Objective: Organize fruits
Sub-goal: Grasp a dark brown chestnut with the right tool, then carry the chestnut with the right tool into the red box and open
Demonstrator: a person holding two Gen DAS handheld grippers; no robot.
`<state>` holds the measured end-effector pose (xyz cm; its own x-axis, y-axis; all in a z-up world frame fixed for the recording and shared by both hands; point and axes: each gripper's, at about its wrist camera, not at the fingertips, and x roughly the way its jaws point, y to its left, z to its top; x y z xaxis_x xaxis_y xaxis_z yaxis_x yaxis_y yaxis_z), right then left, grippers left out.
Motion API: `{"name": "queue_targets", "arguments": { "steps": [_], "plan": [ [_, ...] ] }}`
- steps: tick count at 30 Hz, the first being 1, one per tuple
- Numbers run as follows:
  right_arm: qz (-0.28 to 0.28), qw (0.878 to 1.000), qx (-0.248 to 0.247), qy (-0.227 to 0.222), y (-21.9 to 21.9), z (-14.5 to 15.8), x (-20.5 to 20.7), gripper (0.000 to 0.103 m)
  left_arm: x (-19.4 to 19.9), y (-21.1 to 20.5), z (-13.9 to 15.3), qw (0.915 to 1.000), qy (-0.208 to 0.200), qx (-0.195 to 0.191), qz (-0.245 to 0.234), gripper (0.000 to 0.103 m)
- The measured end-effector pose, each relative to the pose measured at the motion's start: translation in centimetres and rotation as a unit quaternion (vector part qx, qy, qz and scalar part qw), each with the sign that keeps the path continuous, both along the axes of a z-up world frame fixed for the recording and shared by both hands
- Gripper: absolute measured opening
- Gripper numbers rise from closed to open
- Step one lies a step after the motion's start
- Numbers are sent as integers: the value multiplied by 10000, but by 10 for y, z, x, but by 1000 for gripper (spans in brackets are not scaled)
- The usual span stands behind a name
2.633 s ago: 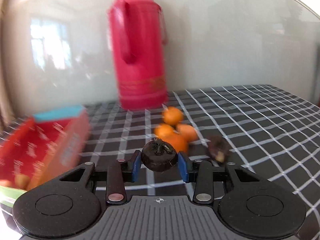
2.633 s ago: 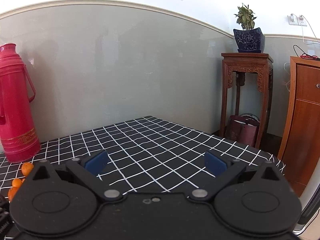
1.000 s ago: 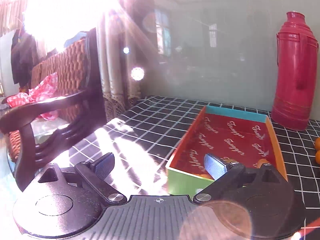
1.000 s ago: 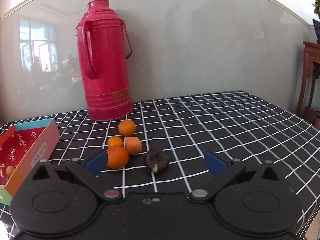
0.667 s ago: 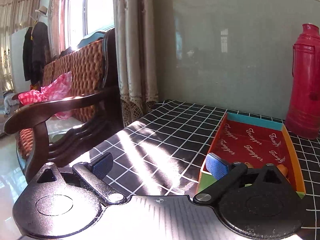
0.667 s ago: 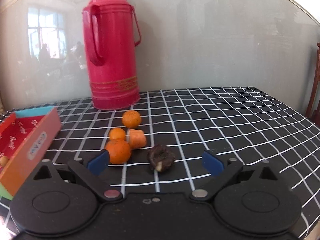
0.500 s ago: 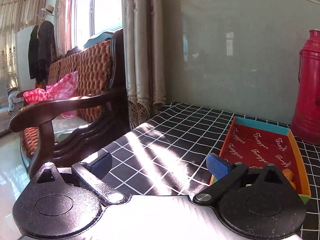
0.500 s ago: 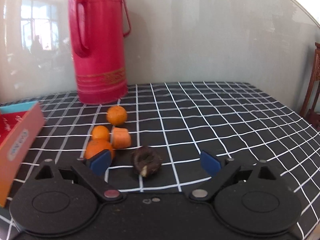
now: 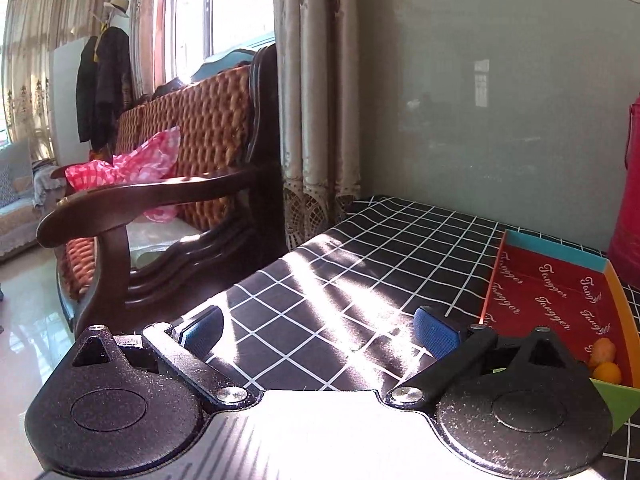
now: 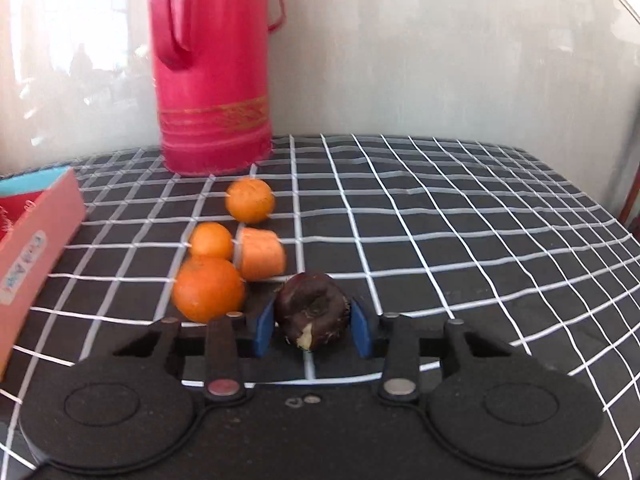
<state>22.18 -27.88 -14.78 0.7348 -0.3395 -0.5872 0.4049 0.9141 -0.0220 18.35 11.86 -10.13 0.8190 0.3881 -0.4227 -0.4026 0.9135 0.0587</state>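
In the right wrist view my right gripper (image 10: 311, 330) is shut on a dark brown mangosteen (image 10: 310, 310), its blue pads against both sides of the fruit on the checked cloth. Just left of it lie three oranges (image 10: 208, 289) and an orange carrot-like chunk (image 10: 261, 254). In the left wrist view my left gripper (image 9: 318, 330) is open and empty, left of the red-lined box (image 9: 560, 292). Small orange fruits (image 9: 606, 362) lie in the box's near corner.
A tall red thermos (image 10: 210, 68) stands behind the fruits by the wall. The box's pink outer side (image 10: 36, 256) shows at the far left of the right wrist view. A wooden armchair (image 9: 168, 200) stands past the table's left edge.
My right gripper moved forward and closed on the mangosteen, which lay free between open jaws before. My left gripper swung left, away from the box, staying open.
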Motion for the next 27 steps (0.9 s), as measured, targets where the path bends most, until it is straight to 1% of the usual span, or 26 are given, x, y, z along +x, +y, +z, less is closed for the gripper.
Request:
{"name": "queue_targets", "arguments": {
  "steps": [2, 4, 7, 9, 12, 14, 17, 20, 21, 22, 24, 25, 27],
  "plan": [
    [210, 9993, -102, -285, 14, 10, -5, 32, -2, 5, 0, 10000, -5, -4, 74, 101],
    [558, 9963, -165, -637, 33, 20, -11, 32, -3, 9, -1, 9999, 17, -20, 121, 101],
    [1226, 9868, -8, -1062, 62, 33, -18, 32, -5, 16, -3, 9998, 45, -13, 179, 101],
    [1657, 9786, 82, -1220, 83, 38, -19, 32, -7, 19, -5, 9997, 62, 32, 226, 101],
    [2225, 9659, 265, -1296, 114, 41, -14, 32, -10, 25, -6, 9995, 93, 61, 293, 101],
    [2508, 9594, 320, -1248, 133, 41, -8, 32, -12, 30, -7, 9994, 99, 69, 332, 101],
    [2772, 9538, 314, -1113, 157, 36, 0, 32, -14, 36, -7, 9991, 117, 84, 391, 101],
    [2878, 9525, 229, -972, 174, 31, 7, 35, -14, 42, -8, 9990, 143, 71, 424, 101],
    [2858, 9534, 142, -955, 178, 29, 7, 43, -15, 44, -8, 9989, 139, 62, 435, 101],
    [2849, 9539, 52, -947, 181, 28, 8, 61, -14, 45, -8, 9989, 131, 57, 450, 101],
    [2755, 9549, -54, -1103, 183, 30, 2, 82, -14, 46, -6, 9988, 112, 35, 466, 101],
    [2720, 9545, -75, -1221, 181, 33, -3, 80, -14, 46, -6, 9989, 114, 17, 456, 101],
    [2669, 9542, -83, -1347, 175, 38, -8, 81, -12, 42, -7, 9992, 127, -8, 382, 101]
  ]
}}
